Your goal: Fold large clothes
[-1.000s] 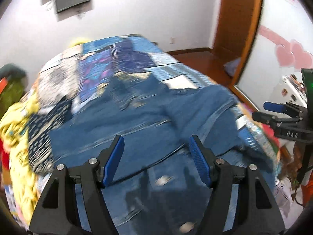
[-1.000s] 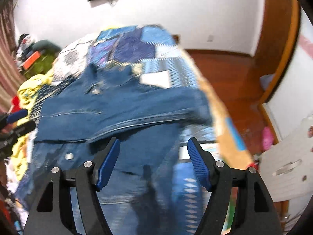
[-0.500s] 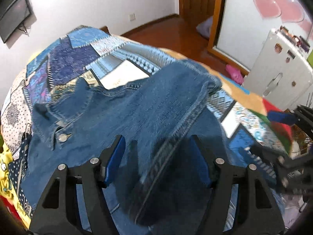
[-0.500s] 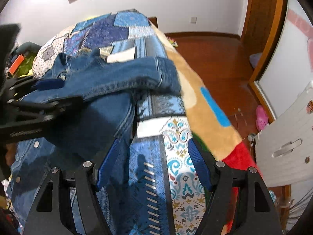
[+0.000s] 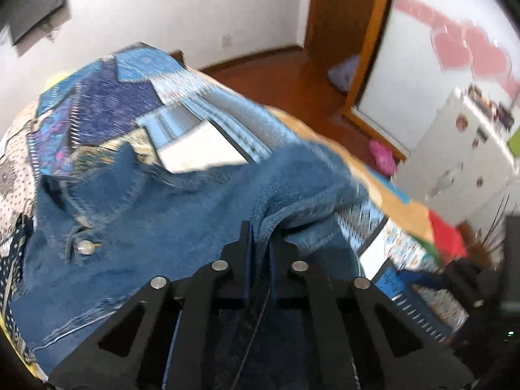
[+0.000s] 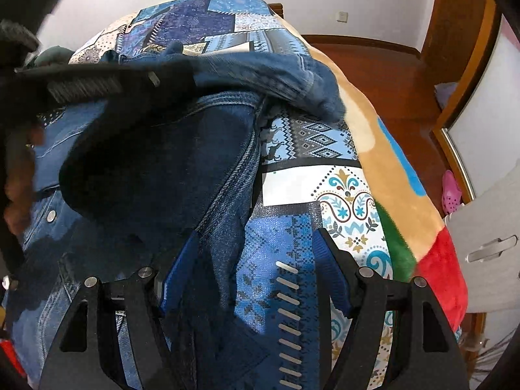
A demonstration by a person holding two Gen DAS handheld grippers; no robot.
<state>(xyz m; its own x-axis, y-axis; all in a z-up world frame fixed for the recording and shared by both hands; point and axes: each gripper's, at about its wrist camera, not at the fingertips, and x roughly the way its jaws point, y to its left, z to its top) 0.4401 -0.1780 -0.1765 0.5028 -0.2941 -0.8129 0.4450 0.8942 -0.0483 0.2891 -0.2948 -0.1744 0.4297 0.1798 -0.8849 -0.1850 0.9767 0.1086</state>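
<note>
A blue denim jacket (image 5: 156, 227) lies spread on the patchwork bed, collar toward the far end, with metal buttons (image 5: 85, 247) showing. My left gripper (image 5: 261, 230) is shut on the folded-over sleeve (image 5: 305, 178) near its cuff. In the right wrist view the jacket (image 6: 201, 169) covers the left half of the bed, and the sleeve (image 6: 269, 74) crosses its top. My right gripper (image 6: 255, 247) is open, low over the jacket's right edge, its left finger (image 6: 182, 260) over the denim and its right finger above the quilt. The left gripper's dark body (image 6: 97, 81) shows blurred at upper left.
The bed carries a blue patterned quilt (image 6: 325, 195) over an orange, green and red blanket (image 6: 390, 175). A wooden floor (image 5: 292, 81), a wooden door frame (image 5: 367, 32) and a white cabinet (image 5: 461, 162) stand to the right. A pink slipper (image 5: 382, 156) lies on the floor.
My left gripper has closed on the sleeve, which it straddled open half a second ago. My right gripper has dropped lower and closer over the jacket's right edge, still open.
</note>
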